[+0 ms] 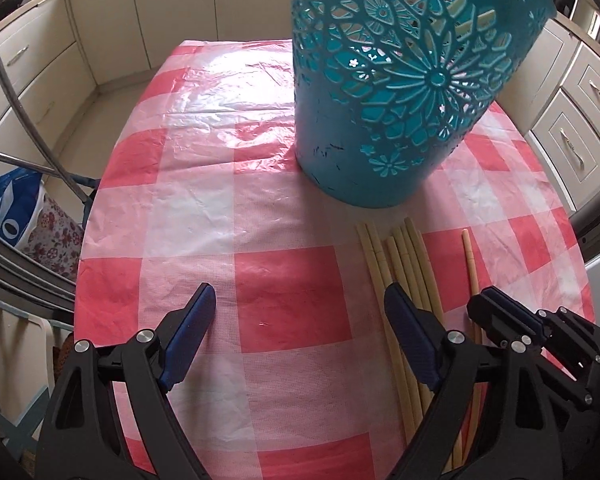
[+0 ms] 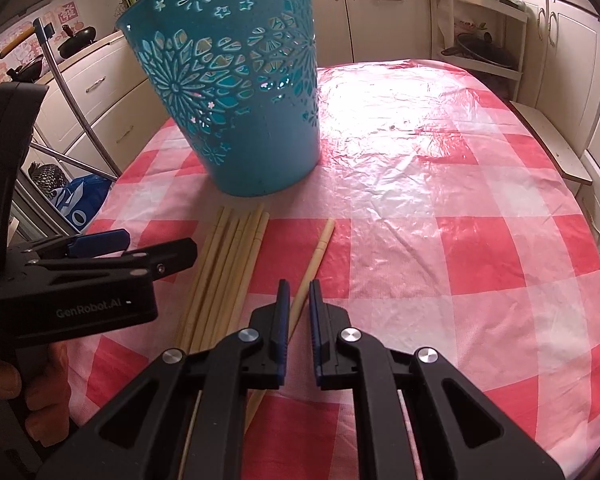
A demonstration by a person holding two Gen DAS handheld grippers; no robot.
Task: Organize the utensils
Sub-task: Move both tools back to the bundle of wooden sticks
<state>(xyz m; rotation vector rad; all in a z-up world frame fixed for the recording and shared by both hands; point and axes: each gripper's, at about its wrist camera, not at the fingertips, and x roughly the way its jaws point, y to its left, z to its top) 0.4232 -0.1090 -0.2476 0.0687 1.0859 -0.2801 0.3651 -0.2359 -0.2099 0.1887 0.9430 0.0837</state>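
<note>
Here, left to right across the frames:

Left gripper (image 1: 300,312): lower centre of the left wrist view, released, its blue pads spread wide above the checked cloth with nothing between them. In the right wrist view it (image 2: 156,248) sits at the left edge, side on, with a bare hand (image 2: 12,392) on its handle at lower left.

Bundle of chopsticks (image 1: 404,264): pale sticks lying side by side on the tablecloth, lower centre-right of the left wrist view, running under the left gripper's right finger; left of centre in the right wrist view (image 2: 224,264).

Single chopstick (image 2: 318,252): lies apart, just right of the bundle (image 1: 471,264).

Right gripper (image 2: 299,292): bottom centre of its own view, jaws nearly together with a narrow gap, straddling the single chopstick; whether the pads press the stick cannot be told. In the left wrist view it (image 1: 496,300) enters at lower right.

Basket (image 1: 380,92): teal plastic with cut-out flowers, upright, upper right of the left wrist view, upper left of the right wrist view (image 2: 236,80), just beyond the chopstick tips. Its inside is hidden; contents cannot be told.

Tablecloth (image 2: 440,200): pink and white checks, glossy.

Only the right wrist view shows: a shelf rack (image 2: 480,28) at upper right, pans (image 2: 76,38) on a counter at upper left.

Only the left wrist view shows: white drawers (image 1: 580,120) at right.
</note>
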